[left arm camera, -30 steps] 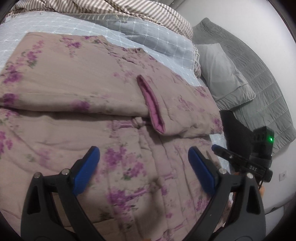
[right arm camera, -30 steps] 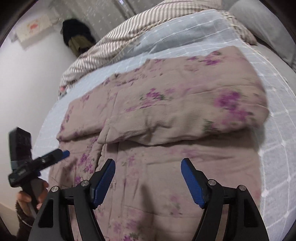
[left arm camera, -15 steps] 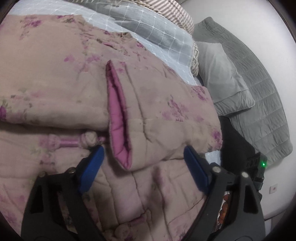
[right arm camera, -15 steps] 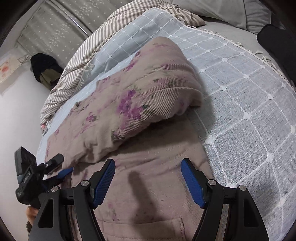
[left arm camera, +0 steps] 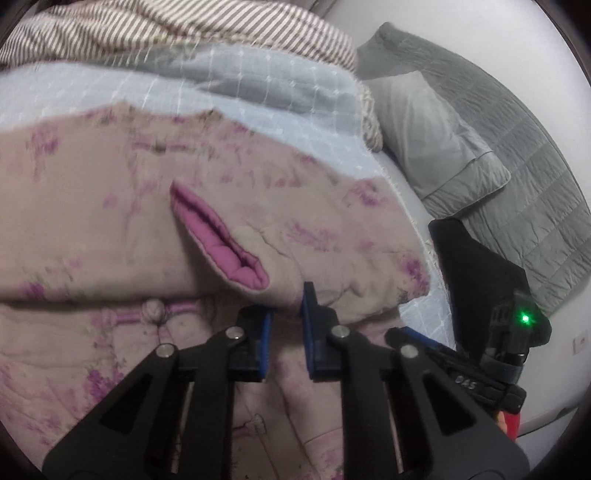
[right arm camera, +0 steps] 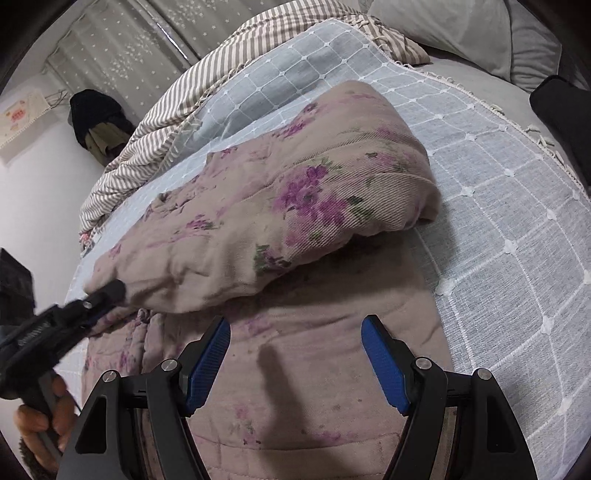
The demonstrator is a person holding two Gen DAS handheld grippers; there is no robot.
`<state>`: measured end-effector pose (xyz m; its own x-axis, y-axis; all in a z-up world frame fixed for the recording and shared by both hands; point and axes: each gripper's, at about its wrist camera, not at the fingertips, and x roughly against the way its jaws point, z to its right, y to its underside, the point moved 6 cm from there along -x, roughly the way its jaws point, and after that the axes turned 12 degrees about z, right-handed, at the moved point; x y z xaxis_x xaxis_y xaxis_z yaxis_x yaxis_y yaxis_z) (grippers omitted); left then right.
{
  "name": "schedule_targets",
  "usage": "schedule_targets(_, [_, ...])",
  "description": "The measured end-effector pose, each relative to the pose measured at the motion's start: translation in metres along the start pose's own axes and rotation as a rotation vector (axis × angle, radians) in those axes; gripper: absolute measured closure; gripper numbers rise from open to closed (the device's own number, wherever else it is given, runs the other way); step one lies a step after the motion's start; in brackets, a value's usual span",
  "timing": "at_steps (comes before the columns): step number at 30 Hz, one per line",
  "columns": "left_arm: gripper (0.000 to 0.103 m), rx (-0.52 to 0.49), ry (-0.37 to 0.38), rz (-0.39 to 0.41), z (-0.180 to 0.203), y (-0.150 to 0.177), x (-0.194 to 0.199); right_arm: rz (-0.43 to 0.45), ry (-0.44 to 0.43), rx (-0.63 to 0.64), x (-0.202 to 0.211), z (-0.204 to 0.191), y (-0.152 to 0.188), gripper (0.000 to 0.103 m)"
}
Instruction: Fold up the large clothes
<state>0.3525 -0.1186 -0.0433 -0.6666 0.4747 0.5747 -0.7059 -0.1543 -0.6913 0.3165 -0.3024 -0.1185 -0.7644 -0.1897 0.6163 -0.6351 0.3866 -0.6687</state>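
A padded beige jacket with purple flowers (left arm camera: 92,206) lies spread on the bed, one sleeve folded across its body. The sleeve's cuff shows a pink lining (left arm camera: 229,251). My left gripper (left arm camera: 287,306) has its blue pads closed on the cuff's lower edge. In the right wrist view the left gripper (right arm camera: 110,291) pinches the sleeve's end at the left. The folded sleeve (right arm camera: 295,206) runs across the middle. My right gripper (right arm camera: 295,323) hovers open over the jacket's body below the sleeve's elbow, with nothing between its pads.
A light blue grid bedspread (right arm camera: 498,221) covers the bed. A striped blanket (left arm camera: 184,33) is bunched at the far side. A grey pillow (left arm camera: 424,129) and a grey quilted cover (left arm camera: 535,184) lie to the right. A hand (right arm camera: 40,424) holds the left tool.
The left gripper moved up to the sleeve's cuff and its jaws closed on the cuff's edge. The right gripper swung toward the sleeve's folded elbow and stayed open.
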Motion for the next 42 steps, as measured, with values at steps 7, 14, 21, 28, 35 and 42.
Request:
schedule_targets(7, [0.089, -0.090, -0.023, 0.154, -0.006, -0.065, 0.047, 0.089, -0.022, -0.018, 0.015, 0.003, -0.015, 0.028])
schedule_targets(14, [0.089, -0.057, -0.164, 0.223, -0.093, -0.093, 0.087, 0.162, -0.031, -0.063, 0.024, 0.027, -0.033, 0.028])
schedule_targets(21, [0.088, -0.065, -0.268, 0.130, -0.174, -0.056, 0.064, 0.164, 0.040, -0.098, 0.016, 0.056, -0.034, 0.028])
schedule_targets(28, [0.075, -0.112, -0.268, 0.028, -0.198, -0.036, 0.043, 0.114, 0.086, -0.044, -0.001, 0.056, -0.024, 0.028])
schedule_targets(35, [0.037, 0.012, -0.166, 0.088, -0.208, -0.048, 0.054, 0.107, -0.058, -0.061, -0.016, 0.035, -0.043, 0.028])
schedule_targets(42, [0.069, 0.151, -0.154, 0.099, -0.232, -0.061, 0.023, 0.111, -0.263, -0.268, -0.069, 0.033, -0.099, 0.028])
